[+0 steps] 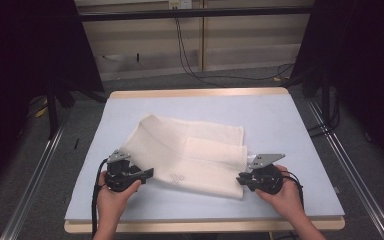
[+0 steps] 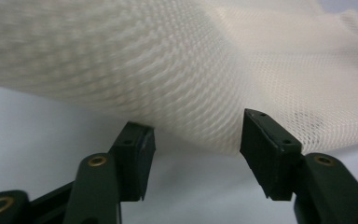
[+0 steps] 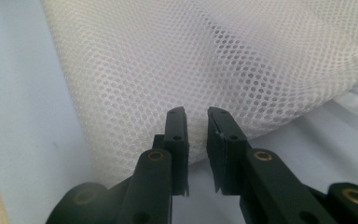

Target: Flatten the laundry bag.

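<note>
Both hands come in at the near table edge, one gripper each. Left gripper [image 1: 147, 173] has its jaws spread, nothing pinched, the mesh cloth [image 1: 190, 152] edge just past the tips. Right gripper [image 1: 241, 178] is narrowed to a slim gap at the cloth's near right corner; can't tell if any mesh is caught. One cream cloth, folded, lies mid-table on the pale blue table [image 1: 280, 120], long axis running left-right, tilted slightly, far-left corner pointing away.
</note>
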`<state>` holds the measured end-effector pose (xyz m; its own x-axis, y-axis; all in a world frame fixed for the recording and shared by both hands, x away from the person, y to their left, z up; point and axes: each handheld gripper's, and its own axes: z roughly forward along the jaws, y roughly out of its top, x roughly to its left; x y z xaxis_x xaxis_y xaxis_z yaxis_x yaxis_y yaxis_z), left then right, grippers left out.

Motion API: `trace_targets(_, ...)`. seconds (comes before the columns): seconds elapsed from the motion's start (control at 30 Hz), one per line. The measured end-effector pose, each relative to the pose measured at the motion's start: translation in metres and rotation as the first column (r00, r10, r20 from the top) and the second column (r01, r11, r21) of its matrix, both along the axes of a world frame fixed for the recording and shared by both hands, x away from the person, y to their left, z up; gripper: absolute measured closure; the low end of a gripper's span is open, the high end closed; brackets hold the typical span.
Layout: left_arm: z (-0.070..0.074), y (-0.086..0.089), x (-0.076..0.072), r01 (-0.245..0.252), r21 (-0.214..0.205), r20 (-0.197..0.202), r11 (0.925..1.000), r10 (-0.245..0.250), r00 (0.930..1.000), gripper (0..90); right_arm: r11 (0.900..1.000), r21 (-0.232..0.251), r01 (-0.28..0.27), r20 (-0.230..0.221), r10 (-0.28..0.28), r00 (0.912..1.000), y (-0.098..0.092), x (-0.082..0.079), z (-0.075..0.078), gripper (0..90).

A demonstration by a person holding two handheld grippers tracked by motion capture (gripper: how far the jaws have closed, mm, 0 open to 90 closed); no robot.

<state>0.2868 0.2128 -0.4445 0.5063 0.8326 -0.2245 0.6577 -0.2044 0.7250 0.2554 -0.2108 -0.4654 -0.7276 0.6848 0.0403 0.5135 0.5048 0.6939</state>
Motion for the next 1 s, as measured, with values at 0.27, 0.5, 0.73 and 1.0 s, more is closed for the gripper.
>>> trace_targets(0.27, 0.008, 0.026, 0.001, -0.054, 0.055, 0.018, 0.997, 0.053, 0.9984, 25.3, 0.9971, 0.01, 0.076, 0.026, -0.076, 0.9968, -0.003, 0.003, 0.003, 67.3)
trace_targets(0.5, 0.008, 0.038, 0.005, -0.091, 0.096, 0.032, 0.9913, 0.088, 0.9956, 19.1, 0.9714, 0.04, 0.234, -0.027, -0.233, 0.9721, -0.01, 0.011, -0.002, 43.4)
trace_targets(0.73, 0.003, 0.043, 0.011, -0.089, 0.082, 0.029, 0.9927, 0.087, 0.9958, 18.4, 0.9674, 0.038, 0.25, -0.064, -0.247, 0.9668, -0.005, 0.018, -0.008, 46.2)
trace_targets(1.0, -0.002, 0.044, 0.02, -0.064, 0.12, 0.012, 0.9907, 0.063, 0.9979, 18.4, 0.9693, 0.099, 0.225, -0.17, -0.206, 0.9635, -0.007, 0.027, -0.009, 79.1)
